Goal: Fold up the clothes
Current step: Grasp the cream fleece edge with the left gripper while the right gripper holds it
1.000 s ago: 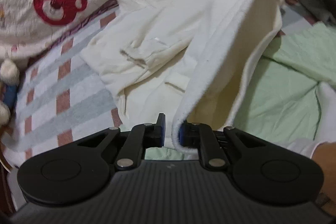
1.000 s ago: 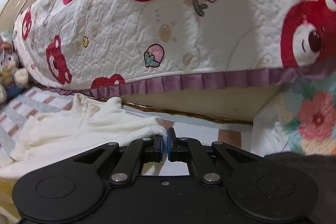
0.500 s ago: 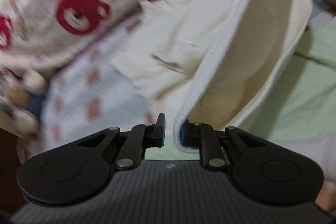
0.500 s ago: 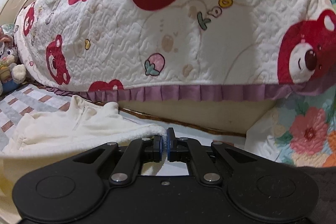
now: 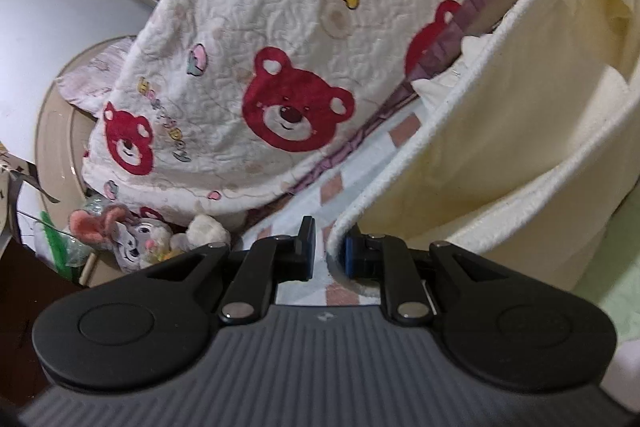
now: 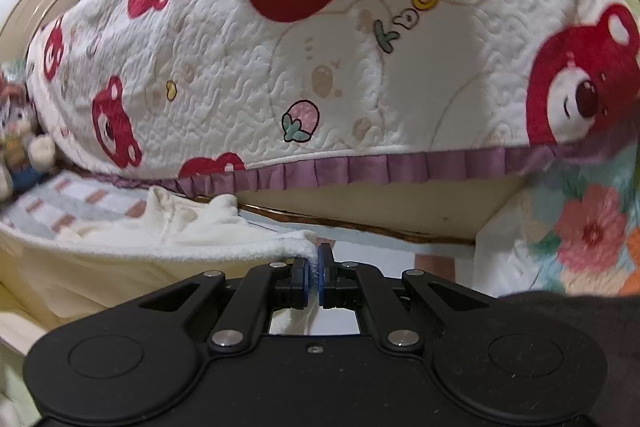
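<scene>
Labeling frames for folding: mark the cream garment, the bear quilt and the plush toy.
garment (image 5: 520, 131), left wrist view, lifted inner panel
quilt (image 6: 248, 75), right wrist view, white quilted middle
plush toy (image 5: 132, 239), left wrist view, its face

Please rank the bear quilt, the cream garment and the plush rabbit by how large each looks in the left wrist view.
1. Bear quilt, filling most of the upper frame.
2. Cream garment, which looks almost as large, but it hangs close to the camera, so this ranking is unsure.
3. Plush rabbit, clearly smallest.
</scene>
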A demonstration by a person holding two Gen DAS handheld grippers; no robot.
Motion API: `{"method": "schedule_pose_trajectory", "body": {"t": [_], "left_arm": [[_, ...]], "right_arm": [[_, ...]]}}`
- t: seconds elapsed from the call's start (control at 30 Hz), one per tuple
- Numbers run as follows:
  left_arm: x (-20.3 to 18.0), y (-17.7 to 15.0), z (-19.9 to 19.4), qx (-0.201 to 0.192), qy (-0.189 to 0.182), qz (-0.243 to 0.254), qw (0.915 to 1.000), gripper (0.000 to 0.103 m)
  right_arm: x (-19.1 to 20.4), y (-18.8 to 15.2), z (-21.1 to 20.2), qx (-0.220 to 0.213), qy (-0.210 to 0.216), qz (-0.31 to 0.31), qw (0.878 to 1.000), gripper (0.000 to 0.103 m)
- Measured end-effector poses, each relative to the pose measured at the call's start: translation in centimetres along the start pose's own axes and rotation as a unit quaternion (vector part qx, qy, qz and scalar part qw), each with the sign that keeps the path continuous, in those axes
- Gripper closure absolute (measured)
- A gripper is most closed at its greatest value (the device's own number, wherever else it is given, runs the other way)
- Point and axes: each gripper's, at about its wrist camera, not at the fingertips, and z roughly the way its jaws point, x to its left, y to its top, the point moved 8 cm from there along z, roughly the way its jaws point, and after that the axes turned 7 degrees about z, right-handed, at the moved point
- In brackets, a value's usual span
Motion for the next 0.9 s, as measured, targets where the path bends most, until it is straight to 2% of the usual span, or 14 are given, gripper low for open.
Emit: {"method": "schedule_pose_trajectory", "body": {"t": [0.17,0.3,0.47,0.6,0.8,0.9], "left_arm": [[0.4,-0.2,0.9,-0.006,-0.002,-0.03,0.9995,0.088],[1.2,0.1,4.2,-0.014,-0.014,-0.058,0.9981,0.088],[1.7,-0.3,10.9,-0.002,-0.054,-0.134,0.9895,0.085],[1.3,-0.4,16.8,0.016,-0.077,-0.173,0.9817,0.085],[-0.3,-0.3,23.3,0.027,-0.107,-0.188,0.9761,0.085],[-1.0,-1.2,25.3,0.033,-0.127,-0.21,0.9689,0.085]], "right_arm": [[0.7,0.6,-0.4,0.009,-0.007,-0.008,1.0,0.1],[1.1,1.7,2.1,0.029,-0.028,-0.027,0.999,0.1],[1.2,3.1,7.9,0.06,-0.048,0.0,0.997,0.1],[1.2,2.8,14.1,0.087,-0.074,0.023,0.993,0.1],[0.7,1.2,22.5,0.126,-0.108,0.079,0.983,0.1],[0.9,0.8,24.3,0.149,-0.107,0.066,0.981,0.1]]}}
